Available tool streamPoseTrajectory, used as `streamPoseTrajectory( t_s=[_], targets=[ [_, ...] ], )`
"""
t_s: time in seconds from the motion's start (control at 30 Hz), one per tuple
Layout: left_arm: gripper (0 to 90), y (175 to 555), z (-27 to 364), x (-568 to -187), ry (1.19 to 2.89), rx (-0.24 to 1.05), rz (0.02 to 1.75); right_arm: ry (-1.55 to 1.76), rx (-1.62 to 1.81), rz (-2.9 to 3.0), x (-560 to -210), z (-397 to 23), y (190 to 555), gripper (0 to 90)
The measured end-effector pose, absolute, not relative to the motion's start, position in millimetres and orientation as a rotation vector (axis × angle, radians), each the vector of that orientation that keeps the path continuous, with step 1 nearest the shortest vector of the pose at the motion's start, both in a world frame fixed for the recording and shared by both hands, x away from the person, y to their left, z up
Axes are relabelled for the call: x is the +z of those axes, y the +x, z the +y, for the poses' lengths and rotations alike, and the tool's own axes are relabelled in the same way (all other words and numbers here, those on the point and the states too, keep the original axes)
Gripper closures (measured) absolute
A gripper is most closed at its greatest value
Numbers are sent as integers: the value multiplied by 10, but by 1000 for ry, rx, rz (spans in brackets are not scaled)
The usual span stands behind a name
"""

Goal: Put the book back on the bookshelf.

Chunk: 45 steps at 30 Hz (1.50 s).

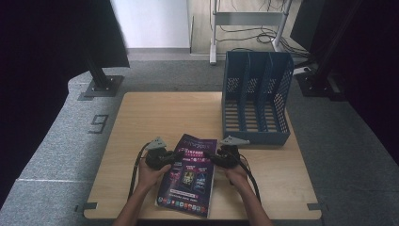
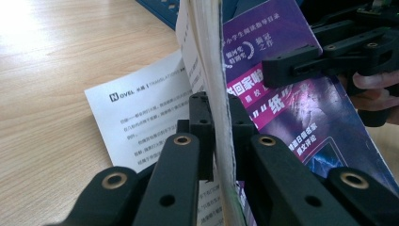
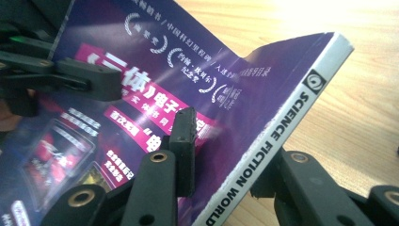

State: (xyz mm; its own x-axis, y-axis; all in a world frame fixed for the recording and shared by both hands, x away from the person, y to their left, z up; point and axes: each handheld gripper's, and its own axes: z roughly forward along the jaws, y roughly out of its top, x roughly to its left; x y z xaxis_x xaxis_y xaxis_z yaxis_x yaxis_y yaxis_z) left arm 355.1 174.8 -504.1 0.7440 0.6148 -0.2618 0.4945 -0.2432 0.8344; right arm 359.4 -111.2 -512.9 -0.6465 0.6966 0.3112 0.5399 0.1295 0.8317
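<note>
A purple magazine point(image 1: 187, 175) with "SCIENCE FICTION WORLD" on its white spine point(image 3: 277, 136) lies near the table's front edge, raised between both grippers. My left gripper point(image 1: 179, 154) is shut on its open page edge; in the left gripper view the stack of pages point(image 2: 214, 70) stands clamped between the jaws of the left gripper point(image 2: 219, 110). My right gripper point(image 1: 208, 156) is shut on the spine side, one finger point(image 3: 185, 125) on the cover, the other under the spine. A white printed page point(image 2: 141, 117) droops flat onto the table.
A blue slotted file holder point(image 1: 256, 96) with three compartments stands at the table's back right. The wooden table point(image 1: 141, 117) is bare to the left and behind the magazine. Black stands and cables sit on the grey floor beyond.
</note>
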Motion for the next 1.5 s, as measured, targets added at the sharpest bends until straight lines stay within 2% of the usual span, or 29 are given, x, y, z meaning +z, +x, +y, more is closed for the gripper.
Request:
streamPoseTrajectory(
  t_s=[0.97,1.5],
  targets=[
    [870,3496,1695,-5010,1880,172,820,1244,1571,2319,-5095,-1211,3615,683],
    [870,3379,1729,-4774,1802,227,740,1080,1616,2211,-4855,-1224,3471,693]
  ],
)
